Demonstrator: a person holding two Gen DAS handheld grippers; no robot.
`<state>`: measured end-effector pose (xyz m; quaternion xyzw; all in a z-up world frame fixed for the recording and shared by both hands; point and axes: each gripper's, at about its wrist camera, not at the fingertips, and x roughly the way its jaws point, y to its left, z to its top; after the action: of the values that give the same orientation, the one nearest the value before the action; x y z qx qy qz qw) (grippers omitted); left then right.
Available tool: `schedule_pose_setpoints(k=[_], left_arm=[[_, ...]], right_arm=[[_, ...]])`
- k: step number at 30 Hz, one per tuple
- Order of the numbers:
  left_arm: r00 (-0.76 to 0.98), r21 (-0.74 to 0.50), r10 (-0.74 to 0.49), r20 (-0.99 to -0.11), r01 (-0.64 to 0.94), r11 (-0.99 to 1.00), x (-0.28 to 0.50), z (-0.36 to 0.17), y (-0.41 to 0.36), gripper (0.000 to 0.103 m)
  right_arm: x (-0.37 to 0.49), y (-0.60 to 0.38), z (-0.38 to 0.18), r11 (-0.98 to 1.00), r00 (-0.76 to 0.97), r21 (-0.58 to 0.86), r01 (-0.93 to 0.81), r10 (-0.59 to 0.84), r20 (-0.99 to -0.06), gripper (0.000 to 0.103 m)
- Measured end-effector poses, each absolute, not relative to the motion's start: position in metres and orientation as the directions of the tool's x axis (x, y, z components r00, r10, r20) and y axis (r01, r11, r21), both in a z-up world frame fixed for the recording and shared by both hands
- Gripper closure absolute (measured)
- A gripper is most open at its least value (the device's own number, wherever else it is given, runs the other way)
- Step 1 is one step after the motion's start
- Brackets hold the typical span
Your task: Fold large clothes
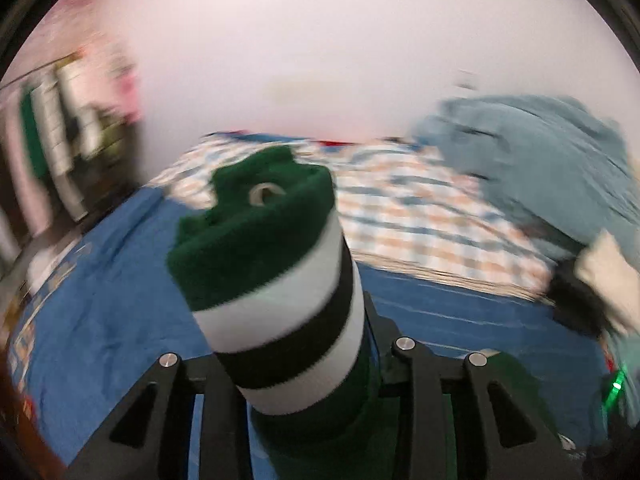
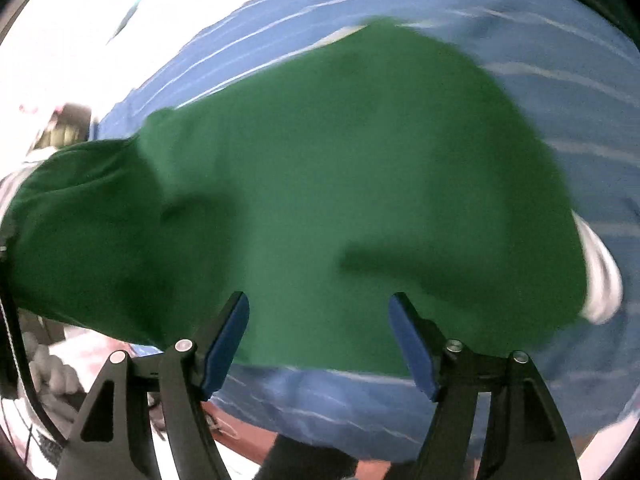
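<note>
Pale pink wall (image 1: 320,40) behind, blue bedsheet (image 1: 100,320) spread below. Large green fabric garment (image 2: 320,200) lying across that sheet, under the right gripper (image 2: 319,340), blue-padded jaws spread wide with nothing between them. Checked orange-and-blue cloth (image 1: 420,220) farther back, beside a crumpled light-blue garment (image 1: 540,168). Bunched green sleeve end with white and black stripes (image 1: 272,272) pinched in the left gripper (image 1: 296,380), lifted off the sheet; fingertips hidden by cloth. Both views blurred.

Both wrist views look down closely, sharing the green garment (image 2: 320,184).
</note>
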<state>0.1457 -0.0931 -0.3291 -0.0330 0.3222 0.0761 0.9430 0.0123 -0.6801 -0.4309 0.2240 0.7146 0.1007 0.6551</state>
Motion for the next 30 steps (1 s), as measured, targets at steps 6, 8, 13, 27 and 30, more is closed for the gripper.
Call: schedule_pose_setpoints(k=[6, 8, 13, 27, 30], left_arm=[[0.722, -0.049, -0.154, -0.674, 0.165, 0.985, 0.147, -0.352, -0.223, 0.076], [0.679, -0.048, -0.221, -0.701, 0.264, 0.963, 0.137, -0.369, -0.266, 0.076], [0.547, -0.027, -0.309, -0.778, 0.462, 0.886, 0.115, -0.424, -0.356, 0.076], [0.336, -0.080, -0.281, -0.899, 0.504, 0.860, 0.117, -0.461, -0.380, 0.022], [0.345, -0.148, -0.316, -0.884, 0.434, 0.889, 0.119, -0.437, -0.355, 0.008]], right_arm=[[-0.035, -0.778, -0.438, 0.832, 0.008, 0.417, 0.367, 0.445, -0.895, 0.029], [-0.051, -0.802, -0.442, 0.803, 0.027, 0.413, 0.430, 0.445, -0.895, 0.029], [-0.089, -0.854, -0.459, 0.768, 0.022, 0.380, 0.515, 0.431, -0.902, 0.029], [-0.155, -0.937, -0.453, 0.774, 0.058, 0.294, 0.561, 0.318, -0.946, 0.025], [-0.152, -0.948, -0.428, 0.798, 0.134, 0.309, 0.517, 0.280, -0.950, 0.023]])
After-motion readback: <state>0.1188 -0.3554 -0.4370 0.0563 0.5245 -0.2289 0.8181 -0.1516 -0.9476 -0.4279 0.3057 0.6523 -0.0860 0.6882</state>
